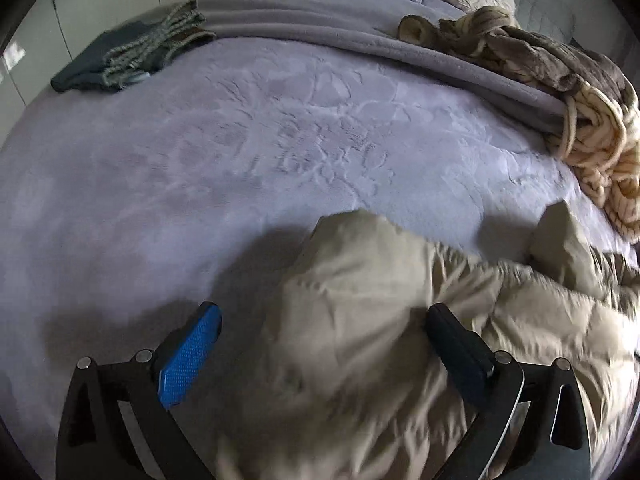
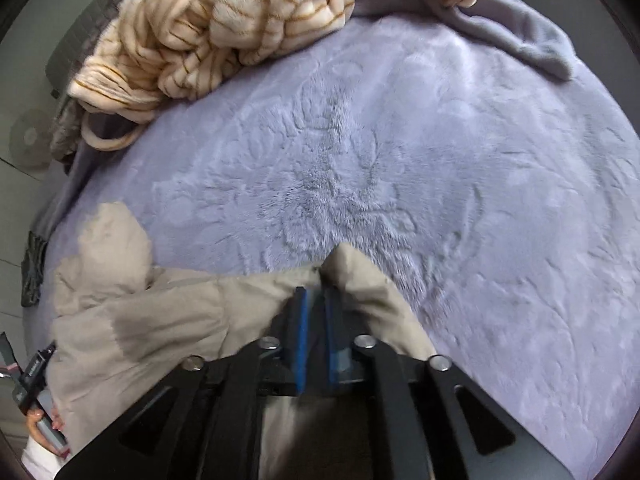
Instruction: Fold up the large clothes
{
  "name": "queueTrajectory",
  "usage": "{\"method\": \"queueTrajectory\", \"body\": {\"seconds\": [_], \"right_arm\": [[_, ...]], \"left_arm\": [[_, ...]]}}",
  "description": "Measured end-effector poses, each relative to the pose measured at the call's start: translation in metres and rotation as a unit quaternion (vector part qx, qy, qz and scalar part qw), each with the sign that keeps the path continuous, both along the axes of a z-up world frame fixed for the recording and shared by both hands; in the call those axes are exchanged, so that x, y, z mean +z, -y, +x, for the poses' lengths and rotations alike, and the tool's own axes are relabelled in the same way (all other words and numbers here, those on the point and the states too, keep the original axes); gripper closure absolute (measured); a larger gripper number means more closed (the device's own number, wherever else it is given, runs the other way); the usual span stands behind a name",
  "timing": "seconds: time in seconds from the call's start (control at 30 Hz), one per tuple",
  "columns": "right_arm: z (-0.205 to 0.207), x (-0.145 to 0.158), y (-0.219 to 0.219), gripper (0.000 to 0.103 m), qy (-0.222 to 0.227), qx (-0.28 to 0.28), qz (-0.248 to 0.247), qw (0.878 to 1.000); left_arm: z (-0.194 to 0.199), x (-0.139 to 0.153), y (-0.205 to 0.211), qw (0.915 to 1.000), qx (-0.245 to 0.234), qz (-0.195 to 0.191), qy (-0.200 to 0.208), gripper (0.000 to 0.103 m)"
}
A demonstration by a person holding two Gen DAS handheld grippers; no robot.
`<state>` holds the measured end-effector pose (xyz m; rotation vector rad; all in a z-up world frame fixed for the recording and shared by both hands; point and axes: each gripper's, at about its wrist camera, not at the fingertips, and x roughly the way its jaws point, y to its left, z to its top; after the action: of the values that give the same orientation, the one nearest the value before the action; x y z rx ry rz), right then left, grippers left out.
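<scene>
Much bare bedspread (image 1: 200, 168) beyond beige garment's (image 1: 360, 320) edge.

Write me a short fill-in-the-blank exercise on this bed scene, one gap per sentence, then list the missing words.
1. The left gripper hangs with its jaws wide ____ over the beige jacket.
2. The jacket lies on a ____ plush bedspread.
3. The pads on the gripper fingers are ____ in colour.
4. The cream striped blanket lies ____ rather than folded.

Missing words: open; lilac; blue; bunched up
</scene>
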<state>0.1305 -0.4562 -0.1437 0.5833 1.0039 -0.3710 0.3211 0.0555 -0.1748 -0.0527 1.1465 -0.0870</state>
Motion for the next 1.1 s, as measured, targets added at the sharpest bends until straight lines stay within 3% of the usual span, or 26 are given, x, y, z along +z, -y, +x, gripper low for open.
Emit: {"method": "queueTrajectory", "body": {"seconds": [0.03, 0.1, 0.57, 0.63, 0.83, 1.1], "right_arm": [[-0.007, 0.005, -0.003, 0.07, 0.008, 0.0, 0.002, 1.0], [-0.023, 0.017, -0.01, 0.057, 0.025, -0.002, 0.004, 1.0], [-0.13, 0.035, -0.071, 0.047, 0.064, -0.011, 0.073, 0.995], [-0.14, 0.033, -0.075, 0.038, 0.065, -0.012, 0.079, 0.995], [-0.179, 0.022, -0.088, 0.037, 0.069, -0.024, 0.104, 0.992], [-0.211, 0.002, -0.103, 0.029, 0.071, -0.039, 0.136, 0.987]], "left_arm": [[-0.005, 0.006, -0.001, 1.0, -0.004, 0.005, 0.0, 0.0], [-0.017, 0.016, 0.001, 0.9998, -0.014, 0.013, -0.002, 0.0], [-0.103, 0.056, 0.011, 0.9981, -0.057, 0.002, -0.022, 0.0], [-0.113, 0.058, 0.009, 0.998, -0.058, -0.001, -0.024, 0.0], [-0.15, 0.059, 0.001, 0.9977, -0.058, -0.01, -0.035, 0.0], [-0.197, 0.046, -0.022, 0.9956, -0.04, -0.062, -0.058, 0.0]]}}
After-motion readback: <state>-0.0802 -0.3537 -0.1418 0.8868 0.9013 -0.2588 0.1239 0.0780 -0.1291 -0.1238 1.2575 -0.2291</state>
